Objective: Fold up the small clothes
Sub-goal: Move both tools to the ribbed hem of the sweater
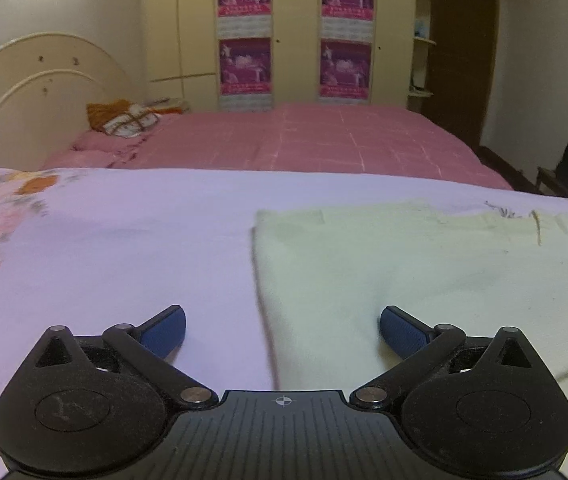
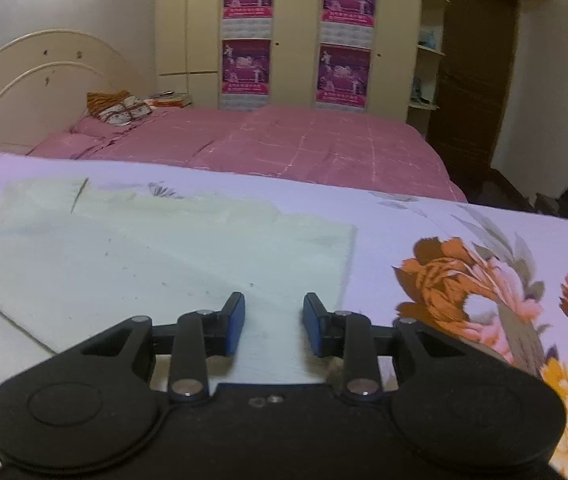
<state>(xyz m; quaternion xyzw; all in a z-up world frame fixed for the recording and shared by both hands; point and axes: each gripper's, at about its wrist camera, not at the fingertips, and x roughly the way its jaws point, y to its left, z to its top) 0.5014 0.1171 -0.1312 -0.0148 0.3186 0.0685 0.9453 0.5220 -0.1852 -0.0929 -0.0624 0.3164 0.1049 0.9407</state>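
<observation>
Both grippers, left gripper (image 1: 282,330) spread wide and right gripper (image 2: 274,324) narrower, empty, flank the pale garment (image 1: 423,276) on the floral sheet (image 1: 104,248), seemingly to pinch its near corners

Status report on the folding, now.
Left tool open wide at cloth's left edge. Right tool open over its right side. Pale garment flat on floral sheet. Nothing in the way.
</observation>
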